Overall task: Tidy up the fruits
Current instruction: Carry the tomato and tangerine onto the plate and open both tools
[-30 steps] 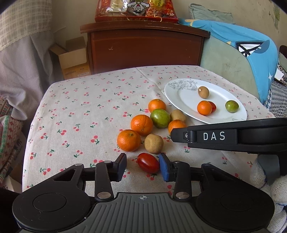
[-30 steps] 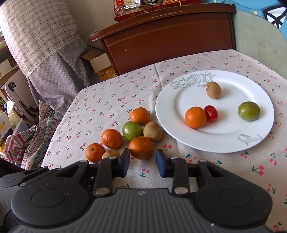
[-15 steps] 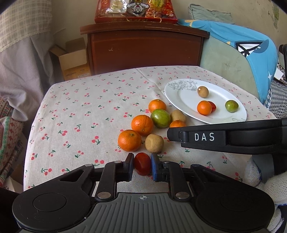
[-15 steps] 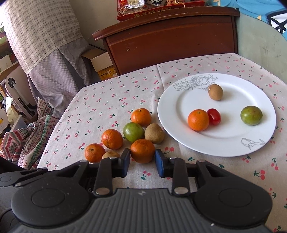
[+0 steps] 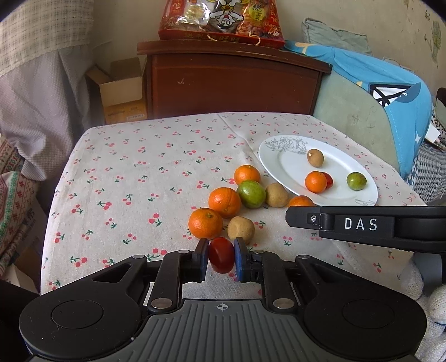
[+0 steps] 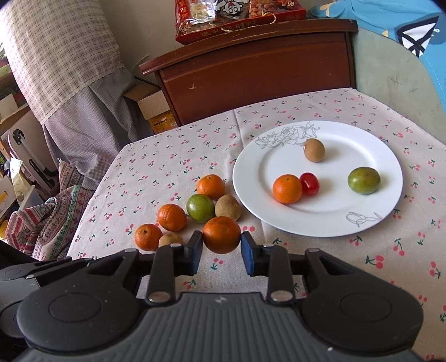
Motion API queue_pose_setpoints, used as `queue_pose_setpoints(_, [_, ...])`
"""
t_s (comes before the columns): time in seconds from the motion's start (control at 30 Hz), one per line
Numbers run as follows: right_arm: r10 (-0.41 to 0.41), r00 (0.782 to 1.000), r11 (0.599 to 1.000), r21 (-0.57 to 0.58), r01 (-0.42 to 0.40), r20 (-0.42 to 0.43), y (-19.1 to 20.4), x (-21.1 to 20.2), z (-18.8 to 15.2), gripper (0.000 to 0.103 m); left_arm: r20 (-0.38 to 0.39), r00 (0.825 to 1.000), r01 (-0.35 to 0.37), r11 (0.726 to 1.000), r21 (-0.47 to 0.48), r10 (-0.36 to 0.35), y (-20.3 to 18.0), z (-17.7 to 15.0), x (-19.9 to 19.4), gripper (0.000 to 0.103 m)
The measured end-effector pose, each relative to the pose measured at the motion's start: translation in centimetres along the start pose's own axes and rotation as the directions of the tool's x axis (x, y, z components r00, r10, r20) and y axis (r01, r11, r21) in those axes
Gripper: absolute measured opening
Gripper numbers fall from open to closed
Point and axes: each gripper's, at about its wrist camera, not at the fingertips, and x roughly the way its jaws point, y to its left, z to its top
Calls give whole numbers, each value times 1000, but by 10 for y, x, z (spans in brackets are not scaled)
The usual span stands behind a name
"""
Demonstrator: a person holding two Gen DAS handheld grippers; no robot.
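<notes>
My left gripper (image 5: 221, 252) is shut on a red cherry tomato (image 5: 221, 254) at the near edge of the fruit cluster. My right gripper (image 6: 221, 243) is shut on an orange (image 6: 221, 234), both pads pressed to its sides. Loose on the cherry-print cloth lie more oranges (image 6: 171, 217), a green fruit (image 6: 200, 208) and brown fruits (image 6: 228, 207). A white plate (image 6: 329, 222) to the right holds an orange (image 6: 287, 188), a red tomato (image 6: 309, 183), a green fruit (image 6: 363, 180) and a brown fruit (image 6: 314, 149). The right gripper's black body (image 5: 362, 225) crosses the left wrist view.
A brown wooden cabinet (image 5: 231, 80) with a red snack bag (image 5: 220, 19) stands behind the table. A cardboard box (image 5: 120, 89) sits at its left, a blue-covered seat (image 5: 390, 92) at the right. Cloth piles (image 6: 47, 220) lie off the table's left edge.
My left jaws closed from wide apart onto the red tomato. My right jaws moved forward around the nearest orange and closed on it.
</notes>
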Motion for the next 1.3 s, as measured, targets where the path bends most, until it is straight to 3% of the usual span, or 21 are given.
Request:
queue_pose_setpoints(0.3, [-15, 1000, 999, -52, 14, -8, 0, -13, 6, 30, 9, 1000, 25, 998, -50, -24, 1, 7, -5, 17])
queue_pose_setpoints(0.63, [-27, 1000, 996, -84, 28, 6, -28, -32, 50, 30, 26, 991, 133, 975, -178, -131, 4, 36, 7, 17])
queue_pose_setpoints(1.3, [-120, 992, 992, 31, 121, -49, -75, 2, 78, 30, 15, 976, 217, 972, -89, -216, -37, 83, 76, 17])
